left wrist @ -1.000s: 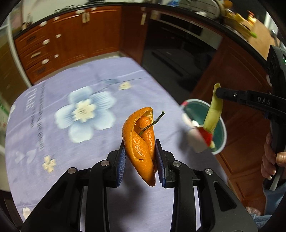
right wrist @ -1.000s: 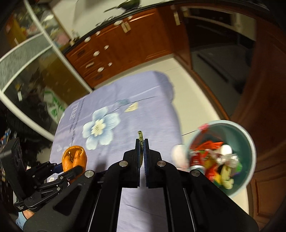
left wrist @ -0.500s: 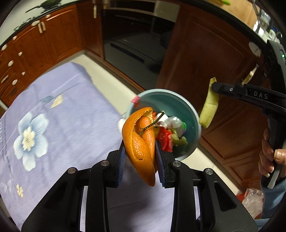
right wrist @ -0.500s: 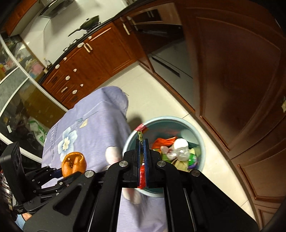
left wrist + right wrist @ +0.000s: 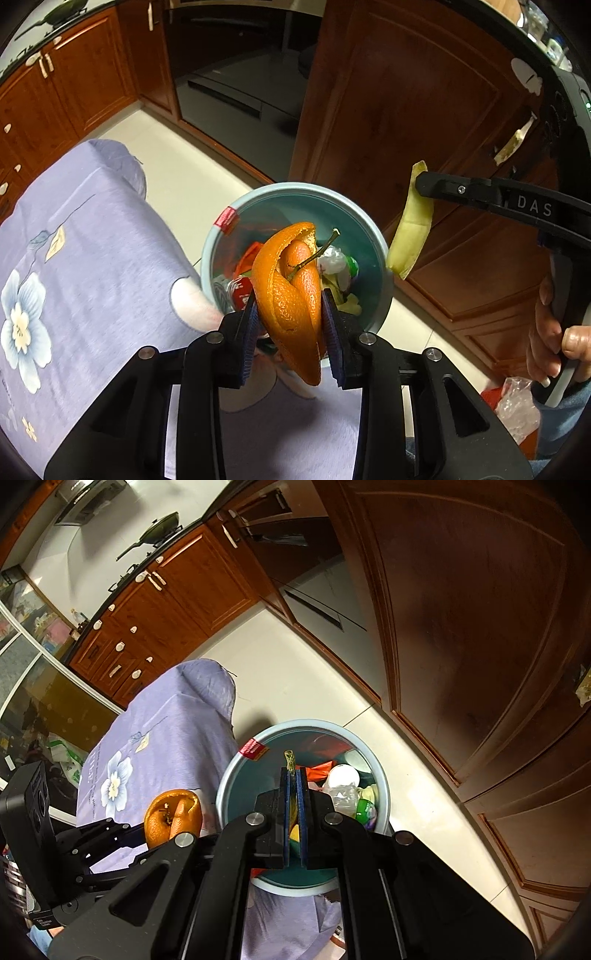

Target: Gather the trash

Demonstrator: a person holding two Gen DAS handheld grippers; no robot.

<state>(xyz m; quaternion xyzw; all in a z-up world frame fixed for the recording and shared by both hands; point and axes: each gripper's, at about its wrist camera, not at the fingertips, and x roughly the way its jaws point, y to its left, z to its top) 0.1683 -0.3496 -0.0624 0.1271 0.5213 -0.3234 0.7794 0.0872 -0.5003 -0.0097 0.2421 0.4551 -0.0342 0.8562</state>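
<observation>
the left gripper is tilted steeply downward, its jaws opening, with an orange peel between the blue pads. the right gripper is angled downward too, clamped shut on a yellow peel strip, its handle gripped by a hand.

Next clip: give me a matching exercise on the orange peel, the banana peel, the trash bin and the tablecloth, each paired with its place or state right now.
Things:
1. orange peel
2. banana peel
3. trash bin
4. tablecloth

Places or states:
A. stands on the floor beside the table, already holding wrappers
B. between the pads of the left gripper, whose jaws are opening
C. lilac with a pale flower print
D. pinched flat in the shut right gripper

Pairs: 1-B, 2-D, 3-A, 4-C
</observation>
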